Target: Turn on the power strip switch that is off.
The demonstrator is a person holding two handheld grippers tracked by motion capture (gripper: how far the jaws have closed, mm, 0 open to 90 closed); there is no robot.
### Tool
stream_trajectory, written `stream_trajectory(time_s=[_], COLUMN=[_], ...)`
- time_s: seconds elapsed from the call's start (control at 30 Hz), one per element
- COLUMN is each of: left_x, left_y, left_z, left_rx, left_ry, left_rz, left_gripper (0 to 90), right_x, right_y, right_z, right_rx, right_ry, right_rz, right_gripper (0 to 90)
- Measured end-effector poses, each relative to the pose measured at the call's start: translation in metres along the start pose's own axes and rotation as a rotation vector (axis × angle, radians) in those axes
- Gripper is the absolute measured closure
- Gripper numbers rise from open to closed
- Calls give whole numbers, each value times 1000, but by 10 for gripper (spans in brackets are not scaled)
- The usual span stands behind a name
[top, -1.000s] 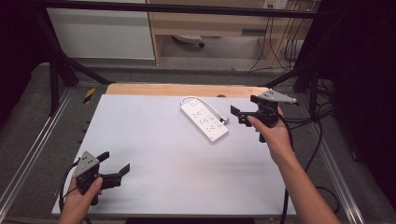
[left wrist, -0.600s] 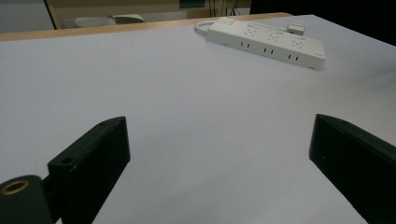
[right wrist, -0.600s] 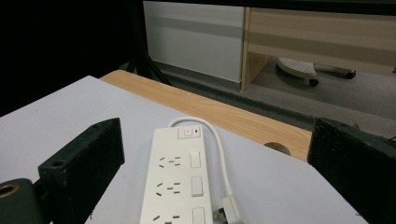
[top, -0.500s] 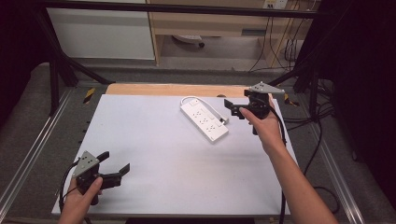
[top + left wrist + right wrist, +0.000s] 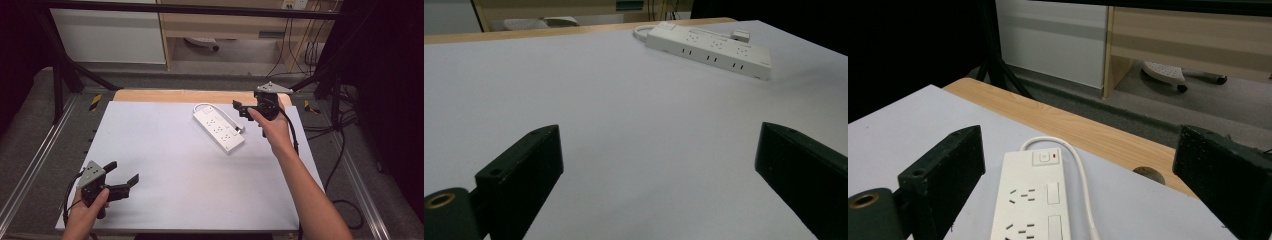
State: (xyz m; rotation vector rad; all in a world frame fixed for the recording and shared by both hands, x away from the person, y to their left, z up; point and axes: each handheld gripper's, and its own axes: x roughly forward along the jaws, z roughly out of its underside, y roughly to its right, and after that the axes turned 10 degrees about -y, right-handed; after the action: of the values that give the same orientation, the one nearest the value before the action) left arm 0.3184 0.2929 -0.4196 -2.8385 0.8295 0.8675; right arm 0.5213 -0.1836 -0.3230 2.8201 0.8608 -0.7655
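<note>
1. Left claw [image 5: 120, 181], black two-jaw type with grey three-cornered top plate: parked low at the near-left corner of the white-topped bench [image 5: 165, 190]. Jaws spread wide, nothing between them. Position unchanged against the frames of a second ago.
2. Left gripper view: wide-set black jaws frame bare white surface; the power strip [image 5: 709, 50] lies well apart, toward the far side.
3. White rectangular plastic power strip [image 5: 219, 129], with thin white cord [image 5: 202, 105] looping from its far end: flat on the bench, right of centre, lying diagonally. No shift across the interval.
4. Right claw [image 5: 246, 111]: moved leftward from the far-right edge over the last second; now just beside the strip's far right flank, jaws wide and empty.
5. Right gripper view: switch end of the strip [image 5: 1034, 195], red indicator included, sits centred between the spread jaws, with the wooden bench edge [image 5: 1083, 130] beyond.
6. Judgement: approach phase in progress; no contact made. Next move likely calls for lowering and closing across the strip's width.
</note>
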Motion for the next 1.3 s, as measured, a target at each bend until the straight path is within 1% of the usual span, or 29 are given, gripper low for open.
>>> stream_trajectory(time_s=[0.07,0.2,0.3,0.37,0.5,0.57,0.67,0.77,0.9,1.07,1.17,1.3], left_x=[0,1,1,1,1,2,2,3,3,2,1,1], left_y=[0,0,0,0,-1,-1,-1,0,0,1,0,1], left_z=[0,0,0,0,0,0,0,-2,-1,-1,-1,-1], left_rx=[-2,-1,-1,-5,-9,-4,-2,-1,-1,0,5,3], left_ry=[-1,-2,-4,-2,-1,-4,-8,-5,-9,-3,-4,-3], left_rz=[0,2,1,-1,-3,-6,-2,-3,-1,-1,2,3], left_gripper=[53,54,53,53,51,51,51,51,51,51,52,52], right_x=[4,12,17,21,26,29,34,39,46,55,59,64], right_y=[1,4,4,5,5,5,4,2,1,0,-3,-4], right_z=[-1,-1,0,1,1,0,-1,1,2,1,0,1], right_rx=[10,32,39,40,42,47,48,36,38,39,31,36], right_ry=[-3,-8,-17,-26,-35,-38,-37,-48,-49,-68,-76,-86], right_rz=[5,0,4,26,38,38,37,38,45,46,47,45], right_gripper=[71,74,69,61,60,60,62,62,67,70,85,110])
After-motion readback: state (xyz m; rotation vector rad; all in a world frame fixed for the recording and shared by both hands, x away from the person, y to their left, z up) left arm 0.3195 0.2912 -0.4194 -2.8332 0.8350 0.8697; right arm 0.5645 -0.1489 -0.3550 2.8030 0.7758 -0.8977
